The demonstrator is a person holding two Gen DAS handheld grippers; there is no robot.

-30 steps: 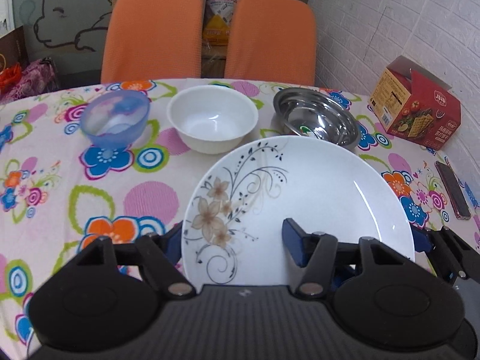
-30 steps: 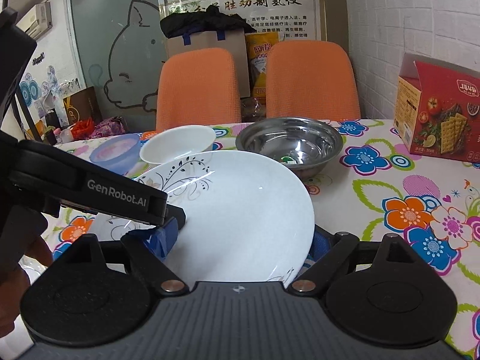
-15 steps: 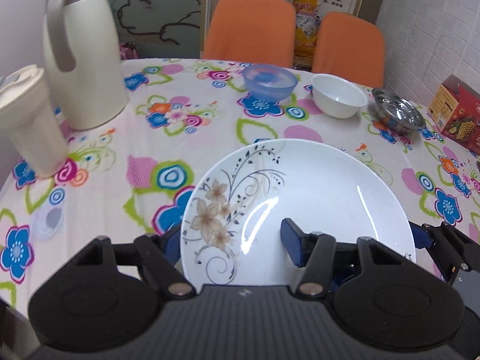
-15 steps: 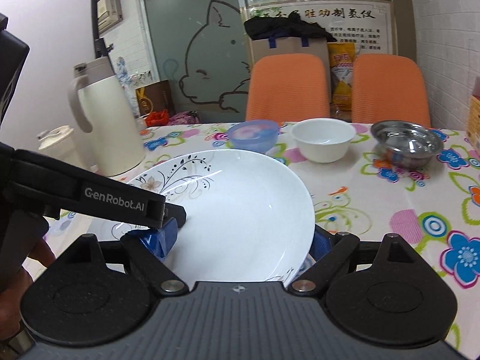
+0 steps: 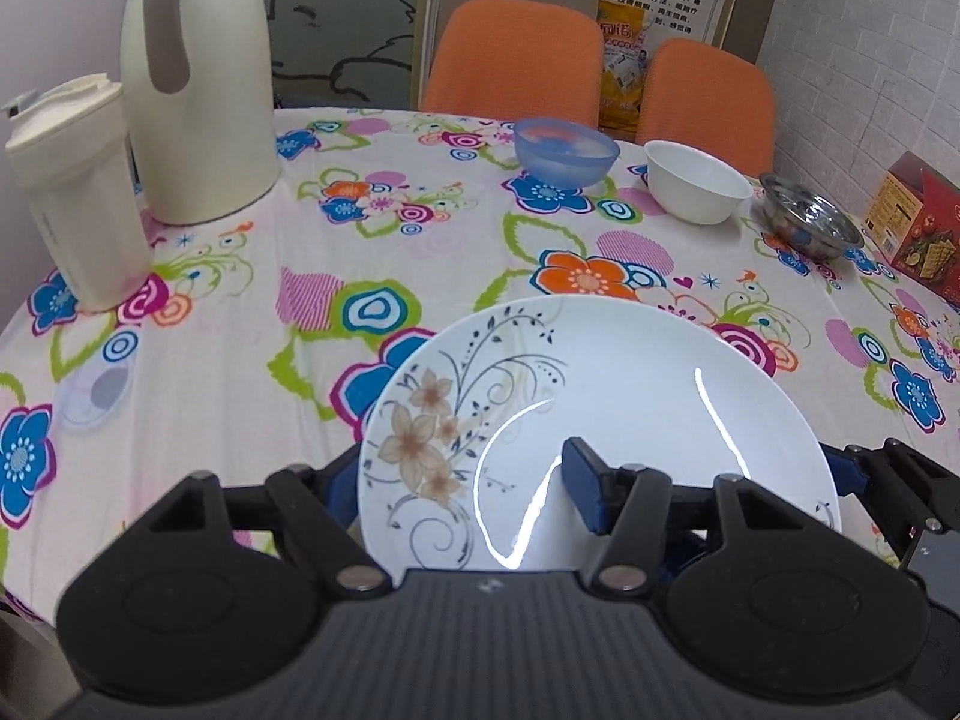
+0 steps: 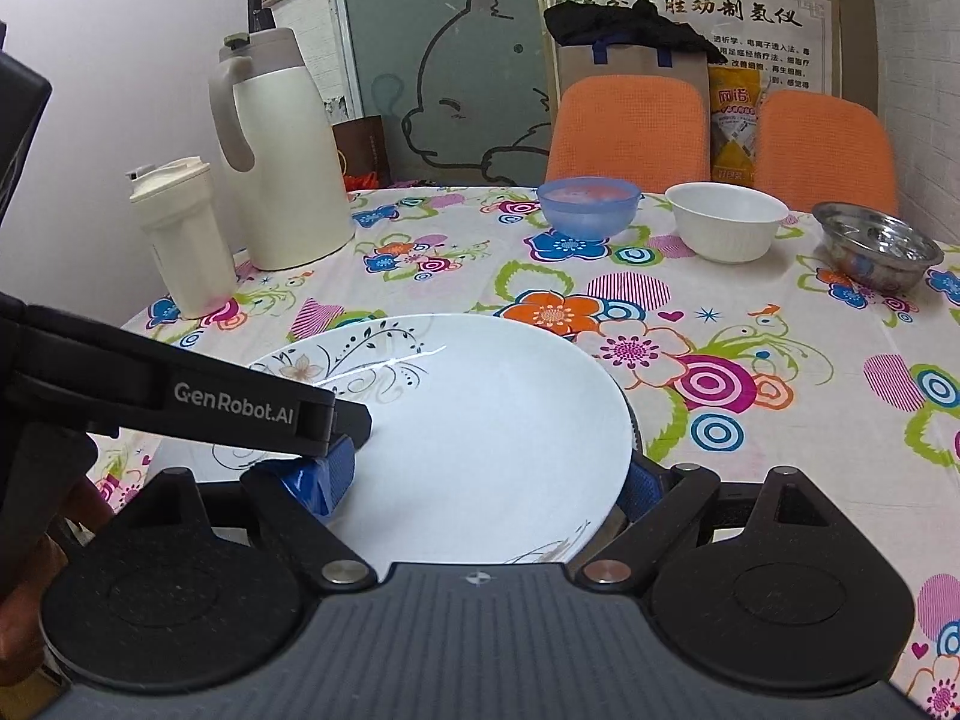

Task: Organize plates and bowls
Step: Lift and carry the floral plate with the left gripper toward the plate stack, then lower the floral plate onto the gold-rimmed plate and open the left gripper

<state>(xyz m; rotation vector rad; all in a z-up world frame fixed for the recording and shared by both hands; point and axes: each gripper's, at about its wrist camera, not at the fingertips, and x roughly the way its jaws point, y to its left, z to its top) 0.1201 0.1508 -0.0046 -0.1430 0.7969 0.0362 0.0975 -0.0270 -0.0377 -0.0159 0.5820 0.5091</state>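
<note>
A white plate with a flower print (image 5: 600, 408) is held by both grippers over the near part of the flowered table. My left gripper (image 5: 462, 480) is shut on its near-left rim. My right gripper (image 6: 480, 474) is shut on its right rim; the plate (image 6: 480, 420) fills the space between its fingers. Far across the table stand a blue bowl (image 5: 565, 151), a white bowl (image 5: 696, 189) and a steel bowl (image 5: 807, 228), side by side. They show also in the right wrist view: blue bowl (image 6: 588, 207), white bowl (image 6: 726, 228), steel bowl (image 6: 876, 252).
A cream thermos jug (image 5: 192, 96) and a cream tumbler (image 5: 78, 198) stand at the left. A red cracker box (image 5: 918, 228) is at the far right. Two orange chairs (image 5: 516, 54) stand behind the table. The flowered tablecloth (image 5: 360, 276) covers the table.
Both grippers have carried the plate back from the bowls toward the near left of the table. The jug and tumbler came into view. Both grips are unchanged.
</note>
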